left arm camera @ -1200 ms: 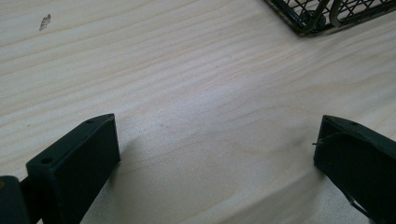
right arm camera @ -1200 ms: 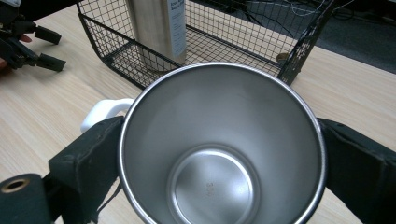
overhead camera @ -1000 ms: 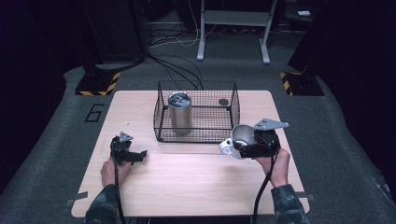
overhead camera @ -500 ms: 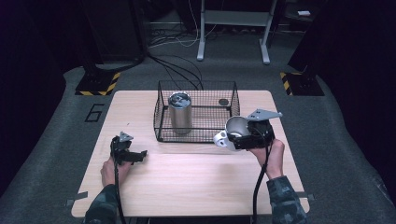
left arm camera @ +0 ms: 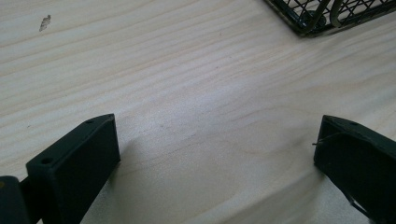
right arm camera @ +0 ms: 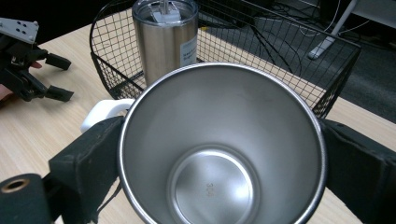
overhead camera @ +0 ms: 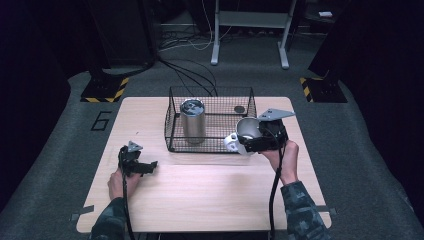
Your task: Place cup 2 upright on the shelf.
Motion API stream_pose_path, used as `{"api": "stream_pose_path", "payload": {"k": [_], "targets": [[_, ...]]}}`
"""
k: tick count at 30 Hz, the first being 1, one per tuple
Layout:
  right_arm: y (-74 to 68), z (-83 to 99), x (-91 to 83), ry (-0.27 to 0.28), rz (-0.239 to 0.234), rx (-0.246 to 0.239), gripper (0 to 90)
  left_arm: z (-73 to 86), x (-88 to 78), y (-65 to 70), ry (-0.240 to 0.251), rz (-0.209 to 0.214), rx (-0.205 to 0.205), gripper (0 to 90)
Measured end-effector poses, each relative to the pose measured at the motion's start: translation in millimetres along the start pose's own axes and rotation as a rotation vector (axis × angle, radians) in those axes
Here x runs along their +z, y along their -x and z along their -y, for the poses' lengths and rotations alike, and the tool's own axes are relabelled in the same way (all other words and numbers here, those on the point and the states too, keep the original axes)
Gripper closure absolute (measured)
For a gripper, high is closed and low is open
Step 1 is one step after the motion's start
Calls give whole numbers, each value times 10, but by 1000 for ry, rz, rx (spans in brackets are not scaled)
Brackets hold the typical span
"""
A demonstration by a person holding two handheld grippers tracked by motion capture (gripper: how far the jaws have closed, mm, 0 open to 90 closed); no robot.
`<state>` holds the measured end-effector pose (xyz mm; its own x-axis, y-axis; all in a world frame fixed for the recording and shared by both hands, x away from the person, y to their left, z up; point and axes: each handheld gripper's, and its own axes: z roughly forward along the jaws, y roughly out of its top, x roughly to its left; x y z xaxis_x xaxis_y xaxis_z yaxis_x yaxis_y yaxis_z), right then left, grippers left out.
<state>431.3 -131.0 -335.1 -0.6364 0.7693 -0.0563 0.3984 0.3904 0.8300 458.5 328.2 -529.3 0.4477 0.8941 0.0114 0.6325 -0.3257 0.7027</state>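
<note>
My right gripper (overhead camera: 250, 139) is shut on a steel mug (overhead camera: 244, 131) with a white handle (overhead camera: 231, 143), held in the air at the front right corner of the black wire basket (overhead camera: 210, 120). In the right gripper view the mug (right arm camera: 219, 154) is empty, mouth toward the camera, with a jaw pressed on each side. A tall steel tumbler (overhead camera: 192, 120) with a lid stands inside the basket at its left; the right gripper view has the tumbler (right arm camera: 164, 39) behind the mug. My left gripper (overhead camera: 142, 167) rests open on the table at the front left, nothing between its jaws.
A small dark round thing (overhead camera: 239, 108) lies in the basket's back right corner. The wooden table (overhead camera: 200, 200) has bare room in front. A basket corner (left arm camera: 322, 18) appears at the top right of the left gripper view. Cables and a desk frame stand on the floor beyond.
My right gripper has carried the mug forward and left, from the table's right side up to the basket's front right corner. The left gripper has stayed in place.
</note>
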Motion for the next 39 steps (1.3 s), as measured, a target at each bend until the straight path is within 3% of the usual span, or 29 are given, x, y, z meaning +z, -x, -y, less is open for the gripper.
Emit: {"api": "stream_pose_path", "payload": {"k": [14,39], "targets": [[103,-256,187,-7,1,-6,59,-1,2,-4,3,-2,4,0],[173,-471,508,-40,27,-11,59,-3,6,-5,6,0,8,0]]}}
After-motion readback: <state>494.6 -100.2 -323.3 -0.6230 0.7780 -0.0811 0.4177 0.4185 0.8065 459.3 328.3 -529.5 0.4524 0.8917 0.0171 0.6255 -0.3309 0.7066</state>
